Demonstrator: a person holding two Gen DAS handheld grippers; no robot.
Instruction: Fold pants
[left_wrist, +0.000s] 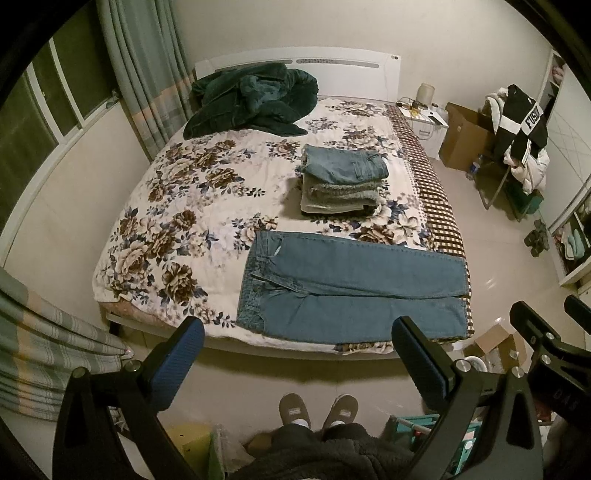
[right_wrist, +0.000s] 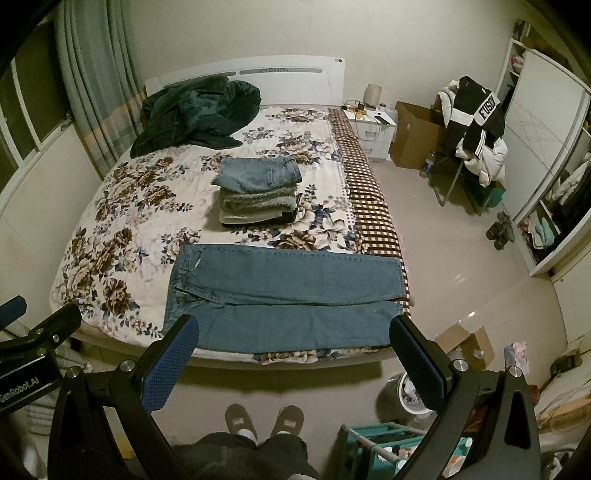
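A pair of blue jeans (left_wrist: 351, 288) lies flat along the near edge of the floral bed (left_wrist: 177, 206), waistband to the left, legs pointing right. It also shows in the right wrist view (right_wrist: 284, 291). My left gripper (left_wrist: 297, 328) is open and empty, held above the floor in front of the bed. My right gripper (right_wrist: 293, 326) is open and empty too, level with the jeans' near edge. Its body shows at the far right of the left wrist view (left_wrist: 546, 332).
A stack of folded clothes (left_wrist: 343, 181) sits mid-bed. A dark green blanket (left_wrist: 255, 99) is heaped by the headboard. A nightstand (left_wrist: 424, 122), cardboard box (left_wrist: 465, 136) and clothes-laden chair (left_wrist: 517, 147) stand right. A small box (left_wrist: 498, 347) lies on the floor. My slippers (left_wrist: 317, 410) show below.
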